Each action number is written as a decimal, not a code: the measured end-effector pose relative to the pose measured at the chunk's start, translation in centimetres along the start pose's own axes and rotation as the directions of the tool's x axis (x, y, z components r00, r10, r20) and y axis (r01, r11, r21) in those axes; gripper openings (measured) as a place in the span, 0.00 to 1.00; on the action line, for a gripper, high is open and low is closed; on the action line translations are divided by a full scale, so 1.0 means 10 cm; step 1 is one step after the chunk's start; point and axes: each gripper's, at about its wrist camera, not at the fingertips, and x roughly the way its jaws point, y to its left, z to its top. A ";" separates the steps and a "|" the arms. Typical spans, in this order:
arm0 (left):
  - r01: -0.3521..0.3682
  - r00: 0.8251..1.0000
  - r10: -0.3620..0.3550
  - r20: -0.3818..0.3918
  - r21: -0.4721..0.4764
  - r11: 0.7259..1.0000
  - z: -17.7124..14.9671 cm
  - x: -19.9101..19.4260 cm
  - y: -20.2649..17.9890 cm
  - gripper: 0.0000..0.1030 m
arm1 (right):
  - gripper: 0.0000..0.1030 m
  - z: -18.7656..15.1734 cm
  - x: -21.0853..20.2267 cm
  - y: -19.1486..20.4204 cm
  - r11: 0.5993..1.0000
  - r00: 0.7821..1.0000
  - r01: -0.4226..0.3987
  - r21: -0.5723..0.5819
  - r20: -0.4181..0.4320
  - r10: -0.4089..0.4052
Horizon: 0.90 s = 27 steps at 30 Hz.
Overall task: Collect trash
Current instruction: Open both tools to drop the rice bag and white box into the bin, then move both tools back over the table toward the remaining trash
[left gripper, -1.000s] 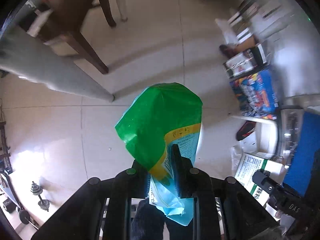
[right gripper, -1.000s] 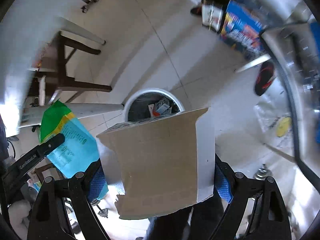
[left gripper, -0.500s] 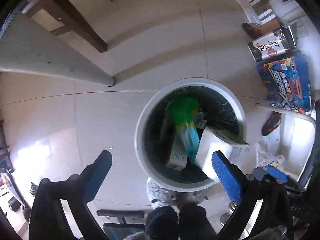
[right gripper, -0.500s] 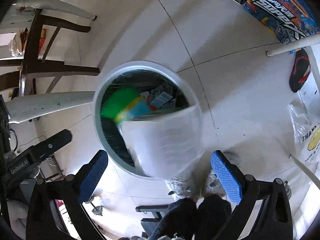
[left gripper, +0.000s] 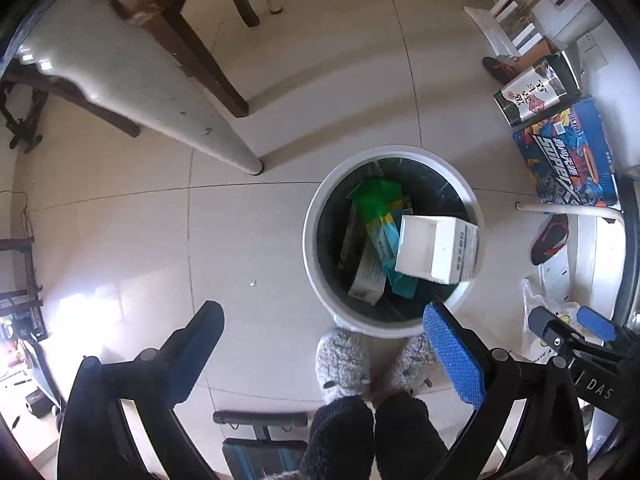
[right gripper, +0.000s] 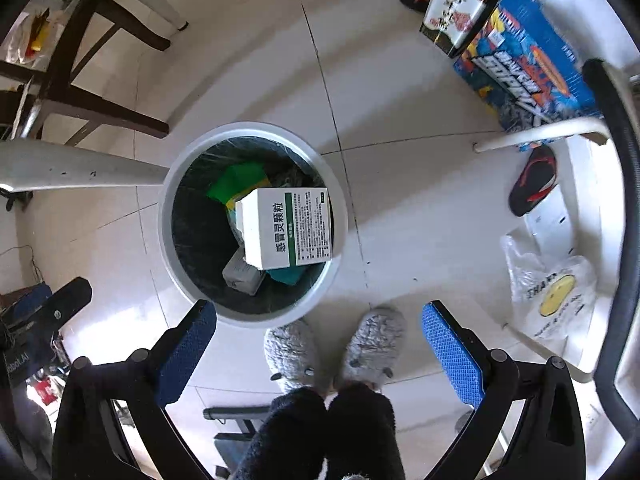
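Tiled floor clutter around the feet

Grey slippers (right gripper: 336,344) stand at 6 o'clock on the floor (right gripper: 420,184); a blue box (right gripper: 524,64) and black carton (right gripper: 456,12) lie at 1–2 o'clock, a sandal (right gripper: 532,184) at 3, a plastic bag (right gripper: 552,296) at 4, chair legs (right gripper: 100,60) at 10.

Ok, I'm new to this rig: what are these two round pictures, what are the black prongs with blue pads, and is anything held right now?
Each round picture comes from a fisheye camera on a hand-held gripper, looking forward along its two fingers. A person carries one gripper in each hand; there is no robot arm. The left gripper and right gripper both stand wide open and hold nothing. Both look down at a white trash bin on the tiled floor. Inside lie a white carton printed with green, a green and blue bag and other packaging. The grey fluffy slippers are the person's feet. Boxes and a plastic bag sit off to the right.
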 end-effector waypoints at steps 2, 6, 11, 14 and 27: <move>-0.003 1.000 0.003 0.007 -0.005 1.000 -0.06 -0.15 0.01 0.99 | 1.00 -0.05 -0.17 0.03 1.000 1.000 0.011 -0.008 0.013 -0.011; -0.002 1.000 0.003 0.019 -0.017 1.000 -0.17 -0.52 0.04 0.99 | 1.00 -0.15 -0.59 0.09 1.000 0.999 0.013 -0.022 0.041 -0.012; 0.013 0.999 -0.013 0.036 -0.016 1.000 -0.32 -0.99 0.06 0.99 | 1.00 -0.33 -1.16 0.22 0.998 0.997 0.025 -0.052 0.074 -0.021; 0.016 0.999 -0.015 0.044 -0.008 1.000 -0.41 -1.28 0.06 0.99 | 1.00 -0.45 -1.50 0.26 0.998 0.996 0.028 -0.058 0.088 -0.023; 0.061 0.996 -0.062 0.066 0.008 0.998 -0.82 -2.46 0.17 0.99 | 1.00 -0.95 -2.99 0.45 0.998 0.990 0.012 -0.061 0.144 -0.003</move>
